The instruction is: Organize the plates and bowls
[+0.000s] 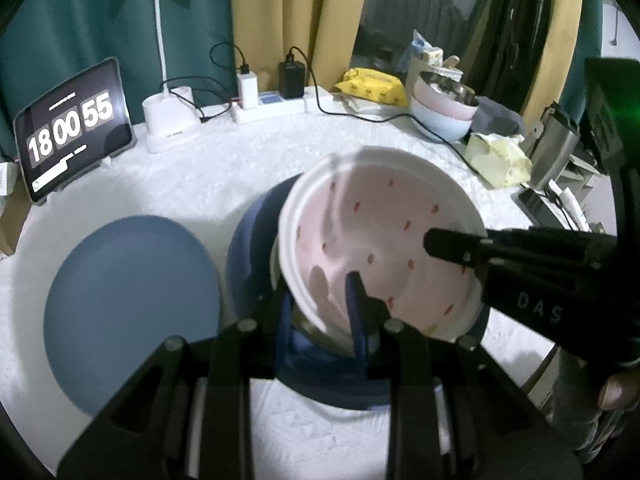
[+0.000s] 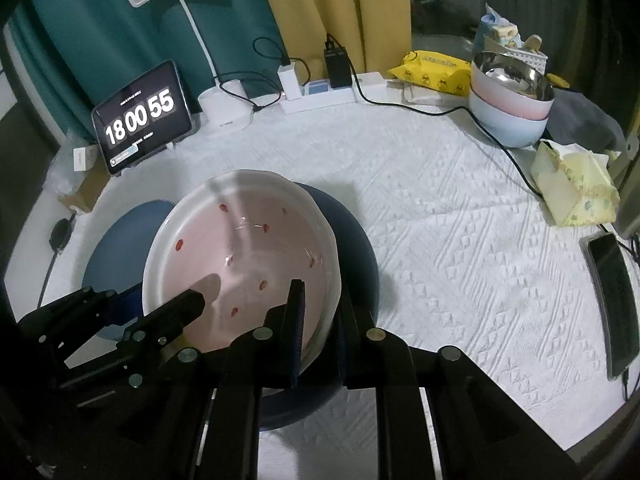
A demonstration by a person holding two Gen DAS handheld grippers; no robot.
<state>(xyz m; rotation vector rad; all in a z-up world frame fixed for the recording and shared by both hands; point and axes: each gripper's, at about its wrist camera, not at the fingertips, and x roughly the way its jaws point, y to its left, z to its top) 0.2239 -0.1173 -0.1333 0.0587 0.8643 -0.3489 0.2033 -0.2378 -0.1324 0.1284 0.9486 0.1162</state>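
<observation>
A white bowl with a pink, red-speckled inside [image 1: 380,240] [image 2: 248,256] is held tilted above a dark blue plate [image 1: 248,256] [image 2: 356,248]. My left gripper [image 1: 320,312] is shut on the bowl's near rim, one finger inside and one outside. My right gripper [image 2: 320,320] is shut on the opposite rim; it shows in the left wrist view [image 1: 452,246] at the right. A lighter blue plate [image 1: 128,312] [image 2: 120,240] lies flat on the table to the left. A stack of bowls [image 1: 444,108] [image 2: 512,104], a steel one on top, stands at the back right.
White textured tablecloth [image 2: 460,248]. Tablet clock [image 1: 76,128], lamp base [image 1: 170,120], power strip with chargers and cables [image 1: 276,100] along the back. Yellow wipes pack [image 2: 436,70], tissue box [image 2: 576,184], phone [image 2: 616,296] at the right.
</observation>
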